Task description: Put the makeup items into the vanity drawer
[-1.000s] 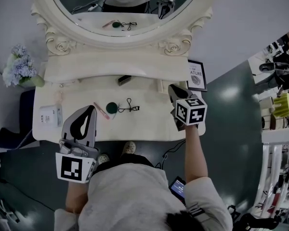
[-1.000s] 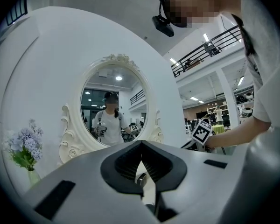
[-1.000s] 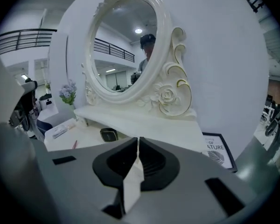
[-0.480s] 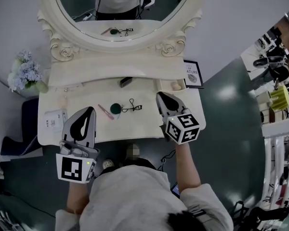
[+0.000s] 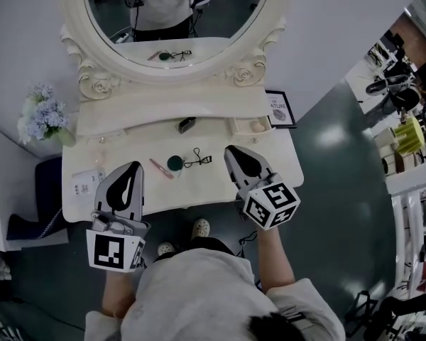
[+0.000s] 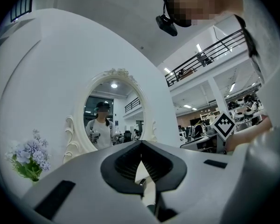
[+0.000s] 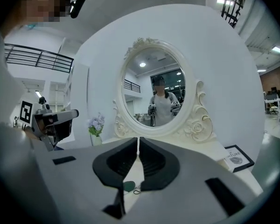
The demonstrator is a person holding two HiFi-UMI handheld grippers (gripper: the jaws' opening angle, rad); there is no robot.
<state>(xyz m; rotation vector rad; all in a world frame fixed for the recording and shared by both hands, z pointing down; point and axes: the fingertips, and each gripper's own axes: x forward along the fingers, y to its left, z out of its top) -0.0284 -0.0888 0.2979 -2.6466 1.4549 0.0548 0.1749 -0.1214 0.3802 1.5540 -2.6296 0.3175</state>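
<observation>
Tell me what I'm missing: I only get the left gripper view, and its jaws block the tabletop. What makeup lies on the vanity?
Observer: In the head view, three items lie on the vanity top: a pink stick, a round green compact and an eyelash curler.
Operator: Is any drawer open?
Observer: A small drawer at the right, below the mirror, looks pulled out.
Operator: Is the right gripper carrying anything?
Observer: No; the right gripper is shut, nothing between its jaws.
</observation>
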